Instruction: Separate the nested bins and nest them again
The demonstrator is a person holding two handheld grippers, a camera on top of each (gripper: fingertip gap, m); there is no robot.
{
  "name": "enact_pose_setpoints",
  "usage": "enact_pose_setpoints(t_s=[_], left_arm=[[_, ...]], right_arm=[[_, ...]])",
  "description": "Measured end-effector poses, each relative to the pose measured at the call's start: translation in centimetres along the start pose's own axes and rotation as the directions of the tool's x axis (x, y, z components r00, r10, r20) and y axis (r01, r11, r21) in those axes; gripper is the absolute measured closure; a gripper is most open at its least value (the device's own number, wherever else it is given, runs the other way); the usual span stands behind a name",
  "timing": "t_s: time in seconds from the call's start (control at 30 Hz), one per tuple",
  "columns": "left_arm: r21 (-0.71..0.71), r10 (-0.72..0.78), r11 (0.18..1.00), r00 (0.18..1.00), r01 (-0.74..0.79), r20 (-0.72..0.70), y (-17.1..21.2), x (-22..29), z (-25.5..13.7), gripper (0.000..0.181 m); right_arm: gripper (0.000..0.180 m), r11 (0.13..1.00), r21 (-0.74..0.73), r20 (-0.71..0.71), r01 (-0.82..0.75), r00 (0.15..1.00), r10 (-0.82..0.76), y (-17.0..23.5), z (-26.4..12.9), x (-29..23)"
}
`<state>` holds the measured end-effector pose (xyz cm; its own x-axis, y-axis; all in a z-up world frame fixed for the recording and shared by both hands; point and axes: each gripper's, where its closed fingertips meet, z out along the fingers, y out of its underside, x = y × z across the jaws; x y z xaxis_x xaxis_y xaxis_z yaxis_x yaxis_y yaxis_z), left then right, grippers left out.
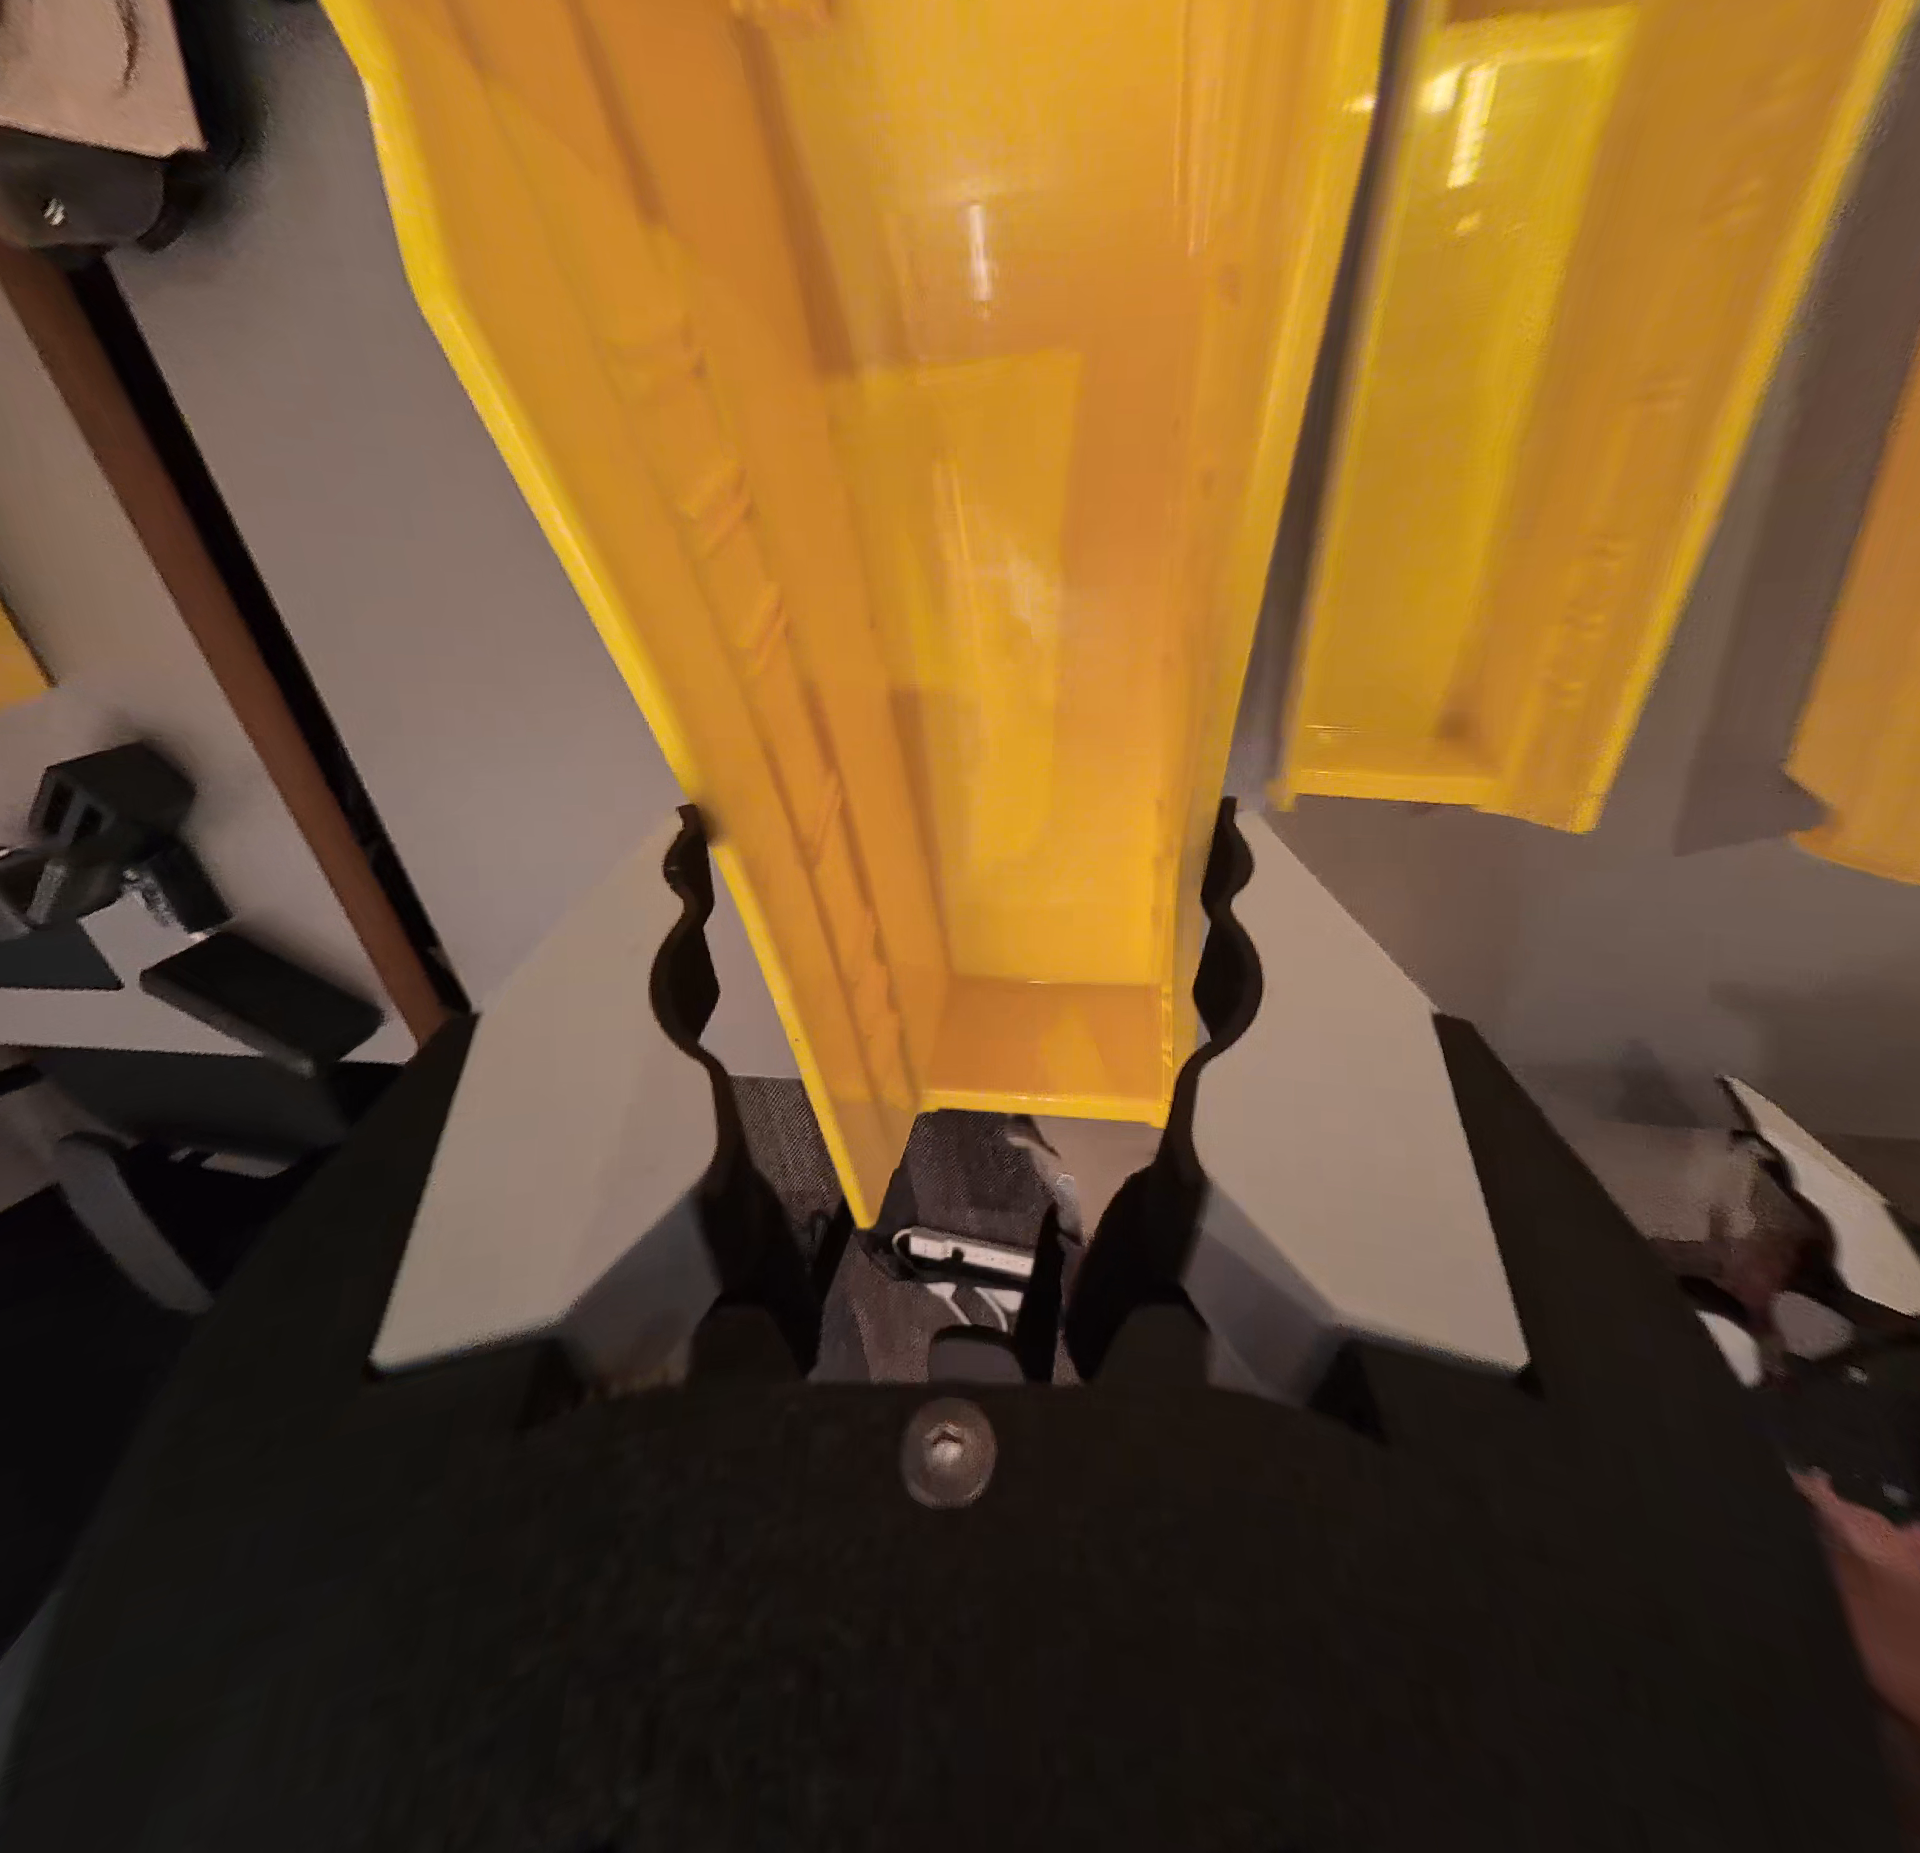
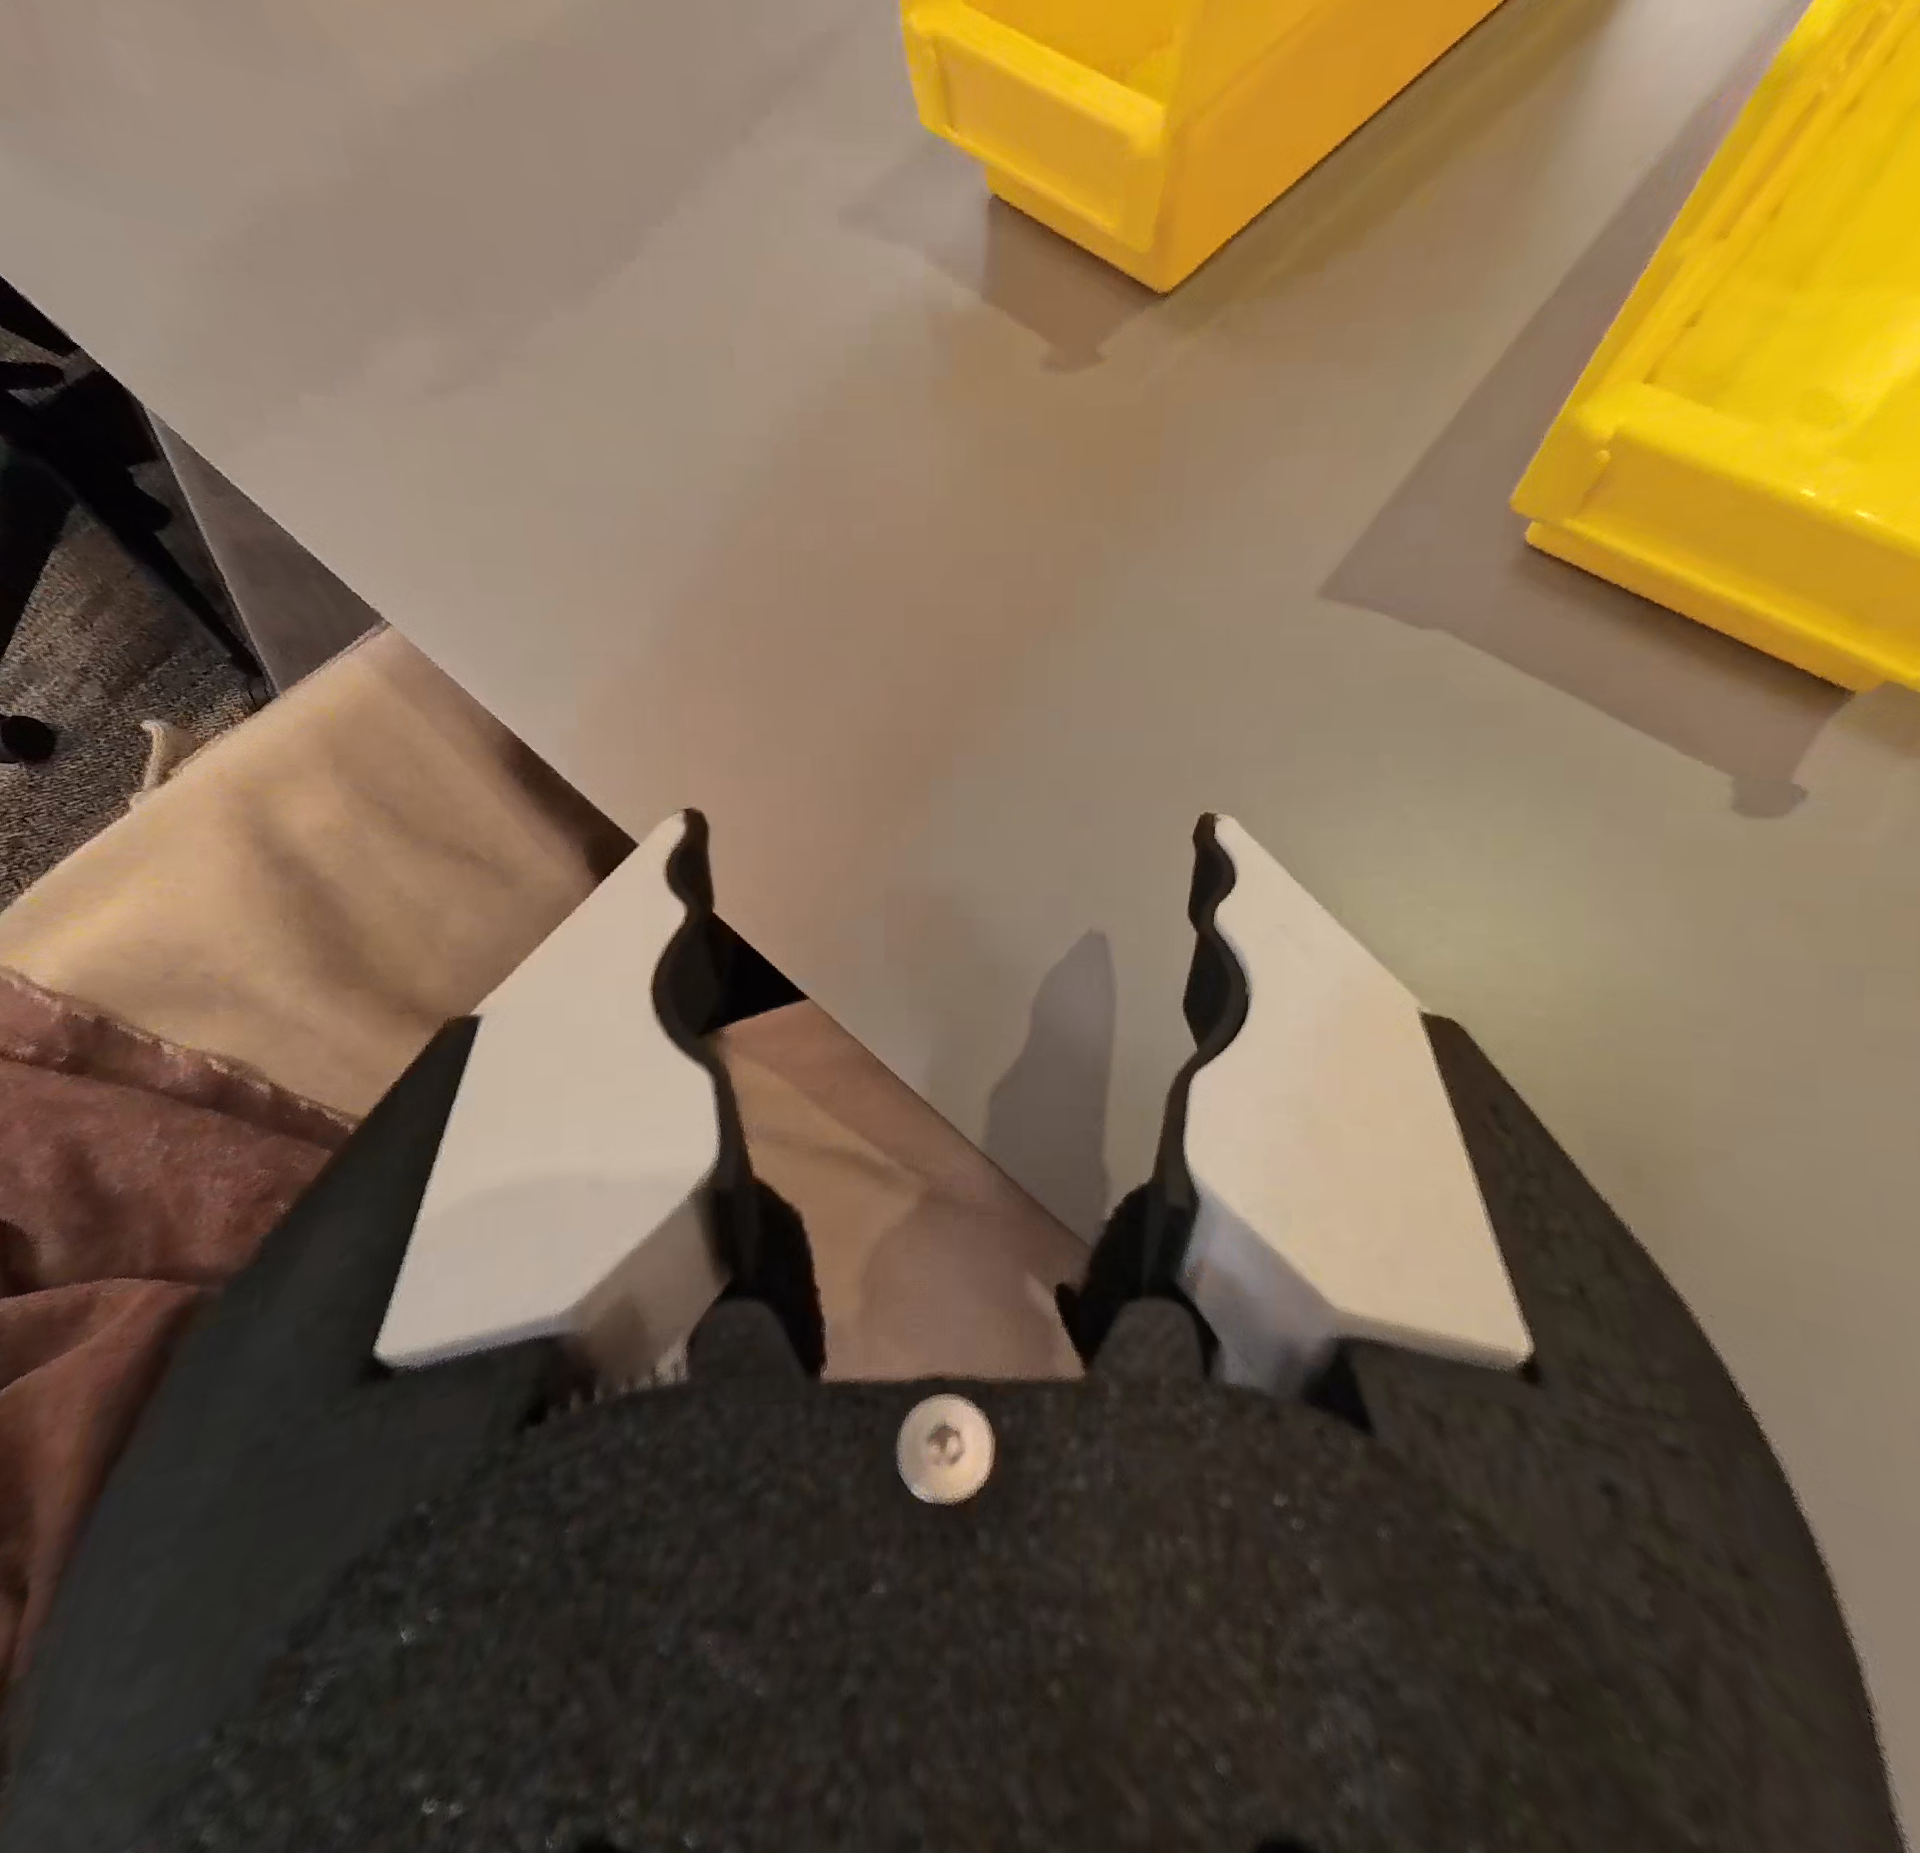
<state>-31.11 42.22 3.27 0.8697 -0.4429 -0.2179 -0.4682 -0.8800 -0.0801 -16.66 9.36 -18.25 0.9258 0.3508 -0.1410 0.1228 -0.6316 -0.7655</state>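
Note:
In the left wrist view my left gripper point(image 1: 958, 821) is shut on the near end of a long yellow bin point(image 1: 935, 453). Its fingertips press the bin's two side walls, and the bin reaches away from me over the grey table point(image 1: 343, 453). A second yellow bin point(image 1: 1507, 401) lies just right of it, and part of a third point(image 1: 1870, 681) shows at the right edge. In the right wrist view my right gripper point(image 2: 945, 827) is open and empty over the table's near edge. Two yellow bins point(image 2: 1143, 89) point(image 2: 1766, 401) stand apart on the table ahead and to its right.
The table's edge point(image 2: 540, 754) runs diagonally under the right gripper, with a person's lap in beige and brown cloth point(image 2: 208, 972) beside it. Black parts point(image 1: 114, 847) lie left of the held bin. A white power strip point(image 1: 966, 1258) lies on the floor below.

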Motion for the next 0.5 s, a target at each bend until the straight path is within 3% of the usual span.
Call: enact_pose_setpoints(t_s=[0.2,0.37,0.5], left_arm=[[-0.099,0.043,0.994,0.998,-0.039,0.043,0.2,-3.4,7.6,0.087],[-0.145,0.053,0.988,0.999,-0.053,0.002,-0.7,-3.3,14.1,0.088],[-0.165,0.056,0.984,0.998,-0.059,-0.022,-1.8,-2.8,17.0,0.088]], right_arm=[[0.089,0.986,0.164,0.043,-0.03,0.999,0.023,-3.2,-1.1,-0.4],[0.09,0.985,0.171,0.03,-0.017,0.999,0.012,-3.3,-0.8,0.2],[0.092,0.985,0.165,0.068,-0.056,0.997,0.045,-3.2,-0.5,-0.2]])
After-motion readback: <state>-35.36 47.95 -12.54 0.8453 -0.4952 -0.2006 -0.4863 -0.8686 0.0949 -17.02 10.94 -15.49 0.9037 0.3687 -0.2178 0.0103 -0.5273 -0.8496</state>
